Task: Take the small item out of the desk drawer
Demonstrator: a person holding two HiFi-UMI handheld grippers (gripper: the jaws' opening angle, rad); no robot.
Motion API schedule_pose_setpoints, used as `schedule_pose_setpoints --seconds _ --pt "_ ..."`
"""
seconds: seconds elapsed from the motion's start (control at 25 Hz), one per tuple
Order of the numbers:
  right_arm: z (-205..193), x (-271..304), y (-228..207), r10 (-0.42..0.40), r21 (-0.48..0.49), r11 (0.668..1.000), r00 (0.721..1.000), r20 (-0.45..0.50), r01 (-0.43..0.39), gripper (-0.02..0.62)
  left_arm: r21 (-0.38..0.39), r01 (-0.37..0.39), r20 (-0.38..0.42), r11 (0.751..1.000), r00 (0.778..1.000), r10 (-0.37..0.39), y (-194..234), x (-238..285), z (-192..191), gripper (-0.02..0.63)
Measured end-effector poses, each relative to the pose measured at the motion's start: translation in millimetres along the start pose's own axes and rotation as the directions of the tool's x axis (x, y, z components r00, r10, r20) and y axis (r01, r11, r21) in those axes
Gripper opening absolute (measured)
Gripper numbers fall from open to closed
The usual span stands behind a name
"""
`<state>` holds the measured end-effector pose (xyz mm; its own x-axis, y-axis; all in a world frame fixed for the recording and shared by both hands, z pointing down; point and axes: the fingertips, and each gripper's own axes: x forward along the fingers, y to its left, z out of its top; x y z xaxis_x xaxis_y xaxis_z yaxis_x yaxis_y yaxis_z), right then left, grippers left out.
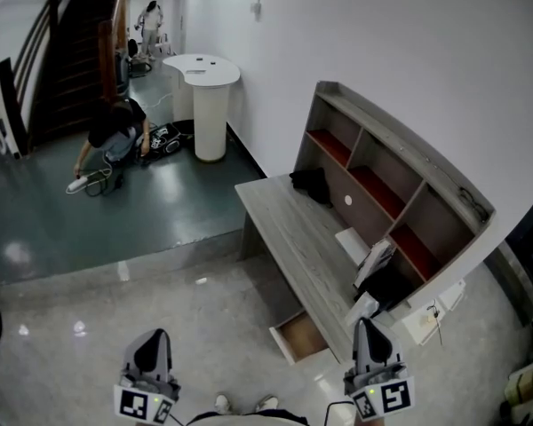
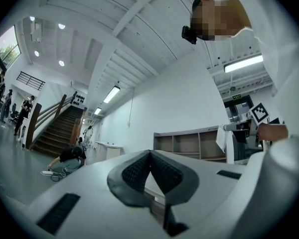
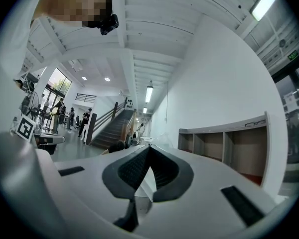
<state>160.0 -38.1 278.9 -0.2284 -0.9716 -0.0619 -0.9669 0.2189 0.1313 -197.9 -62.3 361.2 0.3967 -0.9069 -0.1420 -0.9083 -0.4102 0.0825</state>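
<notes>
A grey wooden desk point(image 1: 289, 229) with a shelf unit point(image 1: 400, 180) stands against the white wall. One drawer point(image 1: 302, 337) at its near end is pulled open, showing a pale wood inside; I see no small item in it from the head view. My left gripper point(image 1: 153, 343) is held low at the left, well away from the desk, its jaws shut and empty point(image 2: 150, 154). My right gripper point(image 1: 369, 328) hovers just right of the open drawer, over the desk's near end, also shut with nothing between its pads point(image 3: 149, 149). Both gripper views look out level over the room, not into the drawer.
A black cloth-like thing point(image 1: 311, 183) and white items point(image 1: 371, 260) lie on the desk. A white round counter point(image 1: 202, 74) stands further back. A person point(image 1: 115, 131) crouches on the dark floor beside a staircase point(image 1: 71, 51). White clutter point(image 1: 426, 322) sits at the desk's right end.
</notes>
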Motion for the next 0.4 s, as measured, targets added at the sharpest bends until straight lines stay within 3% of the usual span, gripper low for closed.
schedule_pose_setpoints --seconds 0.4 --pt "-5 -13 -1 -0.020 -0.002 1.000 1.000 -0.016 0.020 0.023 -0.010 0.043 -0.014 0.999 0.999 -0.043 -12 0 -11 0.015"
